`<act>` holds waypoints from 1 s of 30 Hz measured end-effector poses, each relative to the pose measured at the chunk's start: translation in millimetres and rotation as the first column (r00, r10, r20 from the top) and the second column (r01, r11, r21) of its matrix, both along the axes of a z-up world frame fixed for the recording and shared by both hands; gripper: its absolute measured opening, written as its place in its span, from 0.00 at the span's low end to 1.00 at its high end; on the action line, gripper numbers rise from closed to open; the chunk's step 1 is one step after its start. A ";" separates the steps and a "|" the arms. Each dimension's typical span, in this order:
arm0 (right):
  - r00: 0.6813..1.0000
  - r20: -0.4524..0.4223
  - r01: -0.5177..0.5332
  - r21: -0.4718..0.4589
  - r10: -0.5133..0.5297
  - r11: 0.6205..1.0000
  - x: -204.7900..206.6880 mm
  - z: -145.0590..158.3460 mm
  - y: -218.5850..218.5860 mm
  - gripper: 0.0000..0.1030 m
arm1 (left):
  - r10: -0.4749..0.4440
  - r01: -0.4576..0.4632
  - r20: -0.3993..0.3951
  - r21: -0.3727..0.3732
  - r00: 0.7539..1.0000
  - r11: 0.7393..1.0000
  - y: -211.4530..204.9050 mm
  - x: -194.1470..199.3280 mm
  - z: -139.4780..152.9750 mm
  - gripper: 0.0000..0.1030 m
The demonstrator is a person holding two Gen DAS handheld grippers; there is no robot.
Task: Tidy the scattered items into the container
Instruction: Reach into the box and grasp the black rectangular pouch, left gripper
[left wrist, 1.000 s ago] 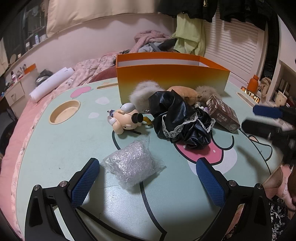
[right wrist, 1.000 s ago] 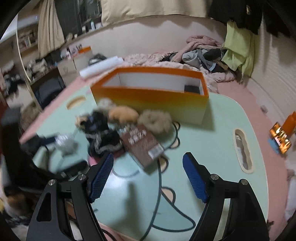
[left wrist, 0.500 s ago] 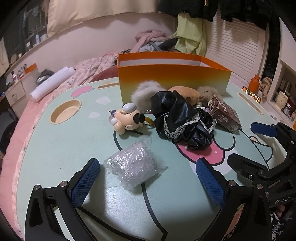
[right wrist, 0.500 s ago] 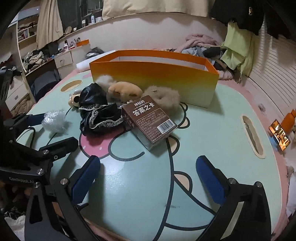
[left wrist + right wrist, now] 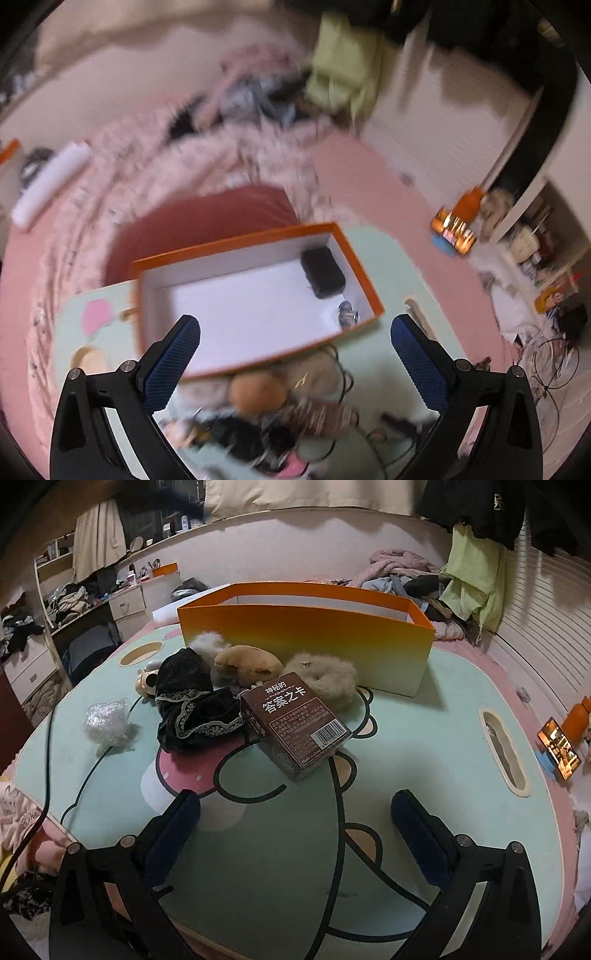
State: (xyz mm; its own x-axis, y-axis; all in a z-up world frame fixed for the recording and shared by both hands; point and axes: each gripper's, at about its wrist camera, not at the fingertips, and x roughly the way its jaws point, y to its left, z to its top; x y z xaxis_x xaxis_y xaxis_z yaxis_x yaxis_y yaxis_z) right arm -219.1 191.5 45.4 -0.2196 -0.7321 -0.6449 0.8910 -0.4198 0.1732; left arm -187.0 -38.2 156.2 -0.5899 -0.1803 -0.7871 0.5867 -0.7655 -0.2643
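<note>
Grippers: left gripper (image 5: 295, 354) jaws apart, empty | right gripper (image 5: 295, 830) jaws just widened, empty | orange box (image 5: 258, 295) ahead of left fingertips | brown carton (image 5: 295, 725) ahead of right gripper, on table (image 5: 424, 746)

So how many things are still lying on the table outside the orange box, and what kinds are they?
Fluffy scrunchies: 2
Tan plush toy: 1
Cartoon figure: 1
Black lace cloth: 1
Brown card box: 1
Clear plastic wad: 1
Total: 7
</note>
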 end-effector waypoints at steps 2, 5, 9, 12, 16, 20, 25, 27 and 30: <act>1.000 -0.001 -0.001 -0.003 0.001 1.000 0.1 0.5 0.7 1.00 | -0.001 -0.005 0.133 0.043 0.991 0.999 -16.8 -45.8 -27.6 1.00; 1.000 0.002 0.000 -0.012 0.000 1.000 -0.1 0.7 2.6 1.00 | 0.031 -0.056 0.238 0.100 0.971 0.993 -31.7 -80.2 -62.3 0.94; 1.000 0.002 -0.001 -0.022 0.001 1.000 -1.7 -0.4 5.2 1.00 | 0.049 -0.094 0.206 0.216 0.977 0.972 -46.4 -99.3 -82.0 0.92; 1.000 0.003 0.003 -0.027 -0.003 1.000 -1.6 -0.5 6.7 1.00 | 0.068 -0.116 0.211 0.220 0.975 0.969 -50.1 -107.0 -90.4 0.92; 1.000 0.003 0.006 -0.029 -0.006 1.000 -0.9 0.7 6.0 1.00 | 0.110 -0.157 0.178 0.273 0.978 0.949 -52.2 -115.5 -101.8 0.92; 1.000 0.006 0.012 -0.030 -0.012 0.999 0.1 0.9 6.1 1.00 | 0.094 -0.135 0.182 0.228 0.979 0.964 -45.3 -113.6 -101.6 0.95; 1.000 0.006 0.017 -0.030 -0.017 0.999 0.9 1.1 6.7 1.00 | 0.145 -0.182 0.256 0.126 0.956 0.975 -59.2 -91.5 -95.8 0.95; 1.000 0.004 0.020 -0.029 -0.019 0.999 1.7 0.8 7.1 1.00 | 0.162 -0.206 0.265 0.147 0.950 0.968 -65.3 -80.7 -93.8 0.94; 1.000 0.004 0.022 -0.029 -0.022 0.999 2.3 0.5 7.7 1.00 | 0.140 -0.175 0.207 0.162 0.968 0.971 -65.3 -79.4 -82.8 0.94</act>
State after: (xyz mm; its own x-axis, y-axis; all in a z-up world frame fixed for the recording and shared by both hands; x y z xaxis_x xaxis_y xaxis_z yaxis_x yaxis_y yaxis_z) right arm -216.8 199.2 45.9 -0.2333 -0.7454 -0.6244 0.8807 -0.4342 0.1892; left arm -266.5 -103.5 73.4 -0.3992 -0.1058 -0.9107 0.7490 -0.6106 -0.2573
